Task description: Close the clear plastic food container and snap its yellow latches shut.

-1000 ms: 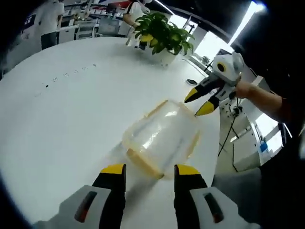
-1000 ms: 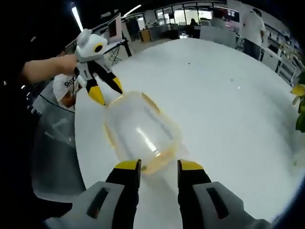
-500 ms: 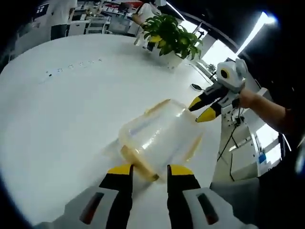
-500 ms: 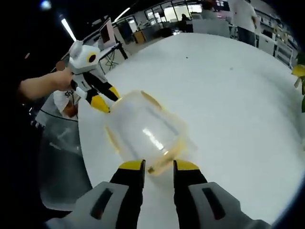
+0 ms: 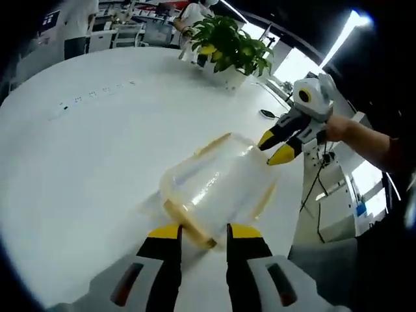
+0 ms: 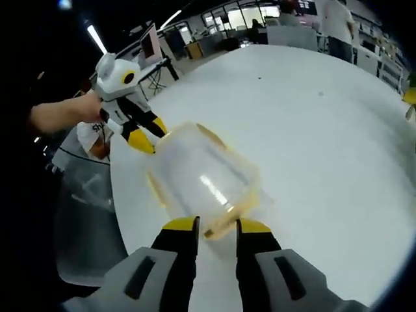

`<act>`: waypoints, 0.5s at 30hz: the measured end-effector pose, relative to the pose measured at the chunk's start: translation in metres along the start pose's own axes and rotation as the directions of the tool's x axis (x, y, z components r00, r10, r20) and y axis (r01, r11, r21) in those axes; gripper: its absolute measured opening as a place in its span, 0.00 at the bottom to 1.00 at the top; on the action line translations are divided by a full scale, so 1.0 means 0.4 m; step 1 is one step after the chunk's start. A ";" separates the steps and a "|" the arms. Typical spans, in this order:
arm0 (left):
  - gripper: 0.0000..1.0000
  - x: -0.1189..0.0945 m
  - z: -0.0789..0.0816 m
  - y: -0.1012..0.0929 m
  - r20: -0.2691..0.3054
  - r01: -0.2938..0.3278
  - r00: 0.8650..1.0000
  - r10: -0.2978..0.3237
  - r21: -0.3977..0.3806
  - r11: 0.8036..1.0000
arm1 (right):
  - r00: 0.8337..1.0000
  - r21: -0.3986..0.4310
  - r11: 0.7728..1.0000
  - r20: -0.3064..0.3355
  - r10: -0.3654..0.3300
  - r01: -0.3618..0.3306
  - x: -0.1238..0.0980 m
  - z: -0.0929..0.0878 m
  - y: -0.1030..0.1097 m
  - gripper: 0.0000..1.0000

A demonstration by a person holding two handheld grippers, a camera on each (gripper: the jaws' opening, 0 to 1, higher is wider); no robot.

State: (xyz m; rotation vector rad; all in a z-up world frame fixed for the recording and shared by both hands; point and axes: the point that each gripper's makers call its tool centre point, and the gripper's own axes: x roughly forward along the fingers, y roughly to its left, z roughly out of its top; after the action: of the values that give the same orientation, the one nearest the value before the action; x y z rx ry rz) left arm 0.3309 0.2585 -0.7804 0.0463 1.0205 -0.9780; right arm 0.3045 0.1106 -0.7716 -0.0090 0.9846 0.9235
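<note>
The clear plastic container (image 5: 218,188) lies on the white table (image 5: 84,143) with its lid on and yellow latches along its rim. My left gripper (image 5: 203,233) has its jaws drawn in on the near-end yellow latch (image 5: 190,225). At the container's far end the right gripper (image 5: 273,147) has its yellow tips against the rim. From the right gripper view, the container (image 6: 205,182) sits just ahead, and my right gripper (image 6: 216,226) pinches the yellow latch (image 6: 220,225) at this end. The left gripper (image 6: 144,133) touches the opposite end, held by a hand.
A potted green plant (image 5: 227,45) stands at the table's far side, with a small dark object (image 5: 262,112) near the edge. The container lies close to the table edge (image 6: 117,214). People stand in the office background (image 6: 338,26).
Both grippers have moved in toward the container ends and their jaws have narrowed onto the end latches. The container has stayed where it was.
</note>
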 end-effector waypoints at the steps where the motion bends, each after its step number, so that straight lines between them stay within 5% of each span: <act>1: 0.20 0.003 0.002 0.003 0.002 -0.001 1.000 0.001 0.003 1.000 | 1.000 0.077 0.997 0.025 0.012 -0.014 0.001 0.013 0.002 0.18; 2: 0.19 0.009 0.002 0.003 0.002 0.014 1.000 -0.014 -0.039 0.999 | 1.000 0.041 0.999 0.024 0.013 -0.014 0.005 0.012 -0.008 0.18; 3: 0.19 0.018 0.014 0.027 0.015 -0.024 1.000 0.024 0.006 1.000 | 1.000 0.029 1.000 0.028 0.009 -0.010 0.012 0.008 -0.009 0.18; 4: 0.19 0.024 0.013 0.002 -0.002 -0.001 1.000 0.001 -0.064 0.998 | 1.000 0.041 0.999 0.027 0.007 -0.008 0.015 0.003 -0.006 0.18; 6: 0.19 0.021 0.011 -0.003 -0.002 0.001 1.000 -0.001 -0.044 0.999 | 1.000 0.025 1.000 0.017 -0.002 0.002 0.013 0.003 0.010 0.18; 12: 0.20 0.019 0.003 -0.008 0.008 -0.012 1.000 0.013 -0.068 0.998 | 1.000 0.047 0.999 0.000 -0.006 0.006 0.010 0.002 -0.004 0.19; 15: 0.21 0.017 -0.003 -0.005 0.031 -0.026 0.999 0.030 -0.141 0.990 | 1.000 0.060 0.998 0.000 -0.014 0.014 0.009 0.001 -0.003 0.19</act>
State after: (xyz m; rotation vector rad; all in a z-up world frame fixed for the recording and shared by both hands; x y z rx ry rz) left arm 0.3298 0.2532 -0.7852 -0.0716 1.0527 -0.8767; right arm 0.3065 0.1122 -0.7743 0.0351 1.0108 0.8809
